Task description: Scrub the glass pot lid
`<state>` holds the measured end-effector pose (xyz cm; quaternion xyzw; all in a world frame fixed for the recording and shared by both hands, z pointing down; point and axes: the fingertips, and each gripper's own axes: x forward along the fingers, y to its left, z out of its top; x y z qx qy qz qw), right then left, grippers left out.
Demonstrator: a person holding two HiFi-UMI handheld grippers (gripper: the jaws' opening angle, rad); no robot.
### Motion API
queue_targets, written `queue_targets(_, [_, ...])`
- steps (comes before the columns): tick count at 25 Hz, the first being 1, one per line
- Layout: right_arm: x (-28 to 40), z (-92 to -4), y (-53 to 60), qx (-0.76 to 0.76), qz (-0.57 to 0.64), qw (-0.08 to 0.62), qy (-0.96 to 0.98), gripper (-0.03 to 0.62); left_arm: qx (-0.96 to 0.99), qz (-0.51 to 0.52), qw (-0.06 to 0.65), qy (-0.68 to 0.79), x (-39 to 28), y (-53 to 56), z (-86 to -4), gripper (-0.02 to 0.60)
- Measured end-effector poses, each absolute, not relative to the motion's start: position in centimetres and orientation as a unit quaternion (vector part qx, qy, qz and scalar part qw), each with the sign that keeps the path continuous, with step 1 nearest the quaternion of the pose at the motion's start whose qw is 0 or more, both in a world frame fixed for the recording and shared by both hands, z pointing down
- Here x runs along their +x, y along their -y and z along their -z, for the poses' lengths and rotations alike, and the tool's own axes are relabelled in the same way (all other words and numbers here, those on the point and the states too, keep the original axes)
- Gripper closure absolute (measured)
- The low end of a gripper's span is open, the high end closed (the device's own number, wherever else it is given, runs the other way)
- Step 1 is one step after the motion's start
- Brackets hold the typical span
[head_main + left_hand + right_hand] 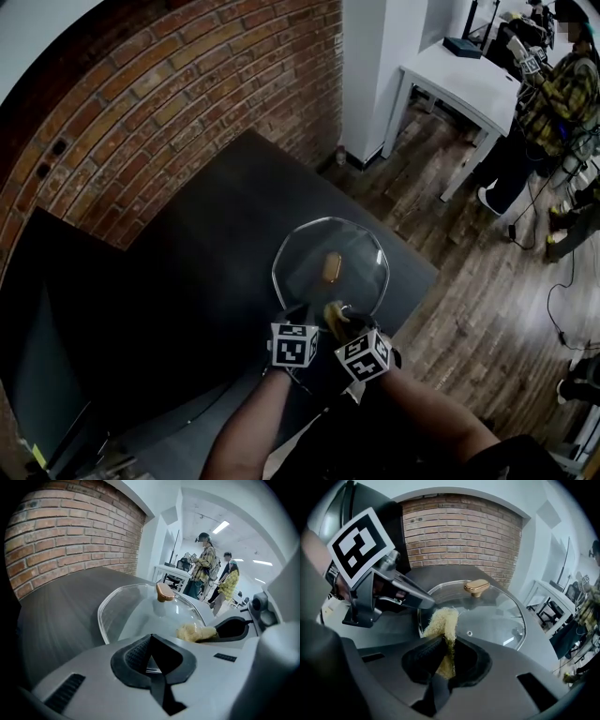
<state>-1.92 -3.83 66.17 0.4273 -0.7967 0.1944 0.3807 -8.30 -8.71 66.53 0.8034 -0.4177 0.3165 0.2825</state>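
The two marker cubes sit closest, side by side at the near edge of the dark surface (187,281). They cover most of both tools in the head view, and the near rim of the glass pot lid (349,246) is lost beneath them. Two forearms rise from the bottom of that view and converge, so the tools nearly touch.

The left tool (151,656) has its jaws pressed onto the lid's near rim, a sliver of glass showing between the pads. I cannot tell whether that rim is raised off the surface. The right tool (446,656) pinches a yellow fibrous scrubber (440,620). The scrubber's free end pokes out over the glass just inside the rim, right beside the left tool's tip.

The lid lies near the surface's right corner, close to its near edge, with its tan knob (330,267) uppermost.

A brick wall (169,103) runs behind the far edge. Across the wooden floor (469,309), a person in a plaid shirt (553,103) stands by a white desk (459,80), cut off by the picture's edge.
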Motion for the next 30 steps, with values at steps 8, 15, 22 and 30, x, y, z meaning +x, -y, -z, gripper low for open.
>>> queue_targets(8, [-4.3,-66.4,3.7,0.399,-0.19,0.385,0.81,0.546,0.806,-0.315,0.279,0.417,-8.4,8.8,-66.6,0.548])
queue_targets(15, [-4.5,-66.5,3.5,0.389,-0.234,0.347,0.821,0.546,0.817,-0.301,0.263,0.415,-8.5,8.1,-66.4,0.548])
queue_targets(22, [-2.4,-62.4,4.8,0.432,-0.237,0.229,0.84,0.546,0.843,-0.208,0.197,0.455,-9.7,7.1,-60.7,0.548])
queue_targets(30, [-1.6,-52.0,5.4,0.462,-0.147,0.141,0.863,0.546,0.852,-0.112,0.156,0.488,-11.4,4.9,-52.1,0.548])
